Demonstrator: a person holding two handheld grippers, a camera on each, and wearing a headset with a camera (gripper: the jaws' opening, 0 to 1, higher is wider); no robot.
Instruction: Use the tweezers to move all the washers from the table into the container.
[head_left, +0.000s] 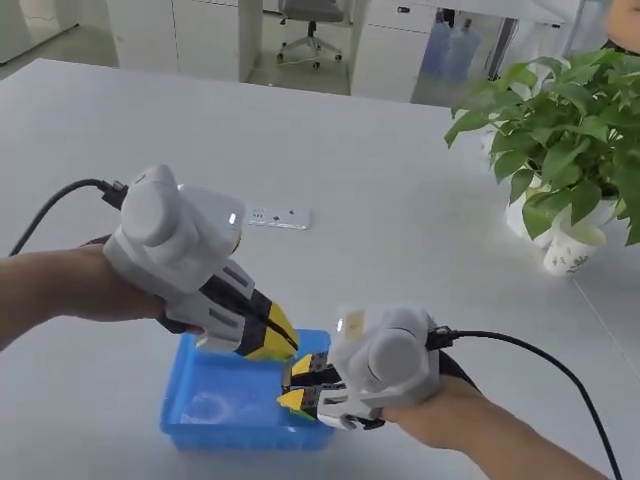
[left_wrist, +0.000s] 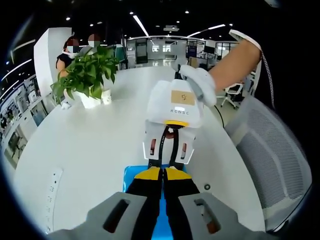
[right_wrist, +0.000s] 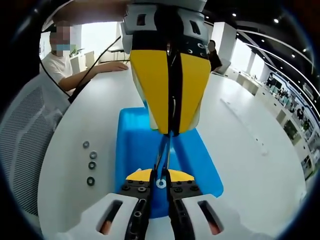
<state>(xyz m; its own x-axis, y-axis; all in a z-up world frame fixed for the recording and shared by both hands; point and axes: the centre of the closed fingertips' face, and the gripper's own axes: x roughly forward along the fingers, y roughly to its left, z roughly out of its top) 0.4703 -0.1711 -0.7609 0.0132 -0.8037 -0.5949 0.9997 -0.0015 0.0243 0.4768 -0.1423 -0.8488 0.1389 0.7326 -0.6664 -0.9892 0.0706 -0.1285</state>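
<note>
The blue container (head_left: 205, 405) sits on the white table near its front edge. Above it my left gripper (head_left: 283, 345) is shut on thin blue tweezers (right_wrist: 165, 147), whose tips point down at a small silver washer (right_wrist: 161, 183). That washer sits between the yellow tips of my right gripper (right_wrist: 160, 178), which is shut on it and faces the left gripper (right_wrist: 170, 90) tip to tip over the container (right_wrist: 135, 150). Several dark washers (right_wrist: 92, 165) lie in a row on the table beside the container. In the left gripper view my own gripper (left_wrist: 161, 173) meets the right gripper (left_wrist: 171, 150).
A white power strip (head_left: 278, 217) lies in the middle of the table. A potted plant (head_left: 565, 120) and a paper cup (head_left: 572, 250) stand at the right edge. A mesh chair (left_wrist: 272, 150) is by the table, and people sit further off.
</note>
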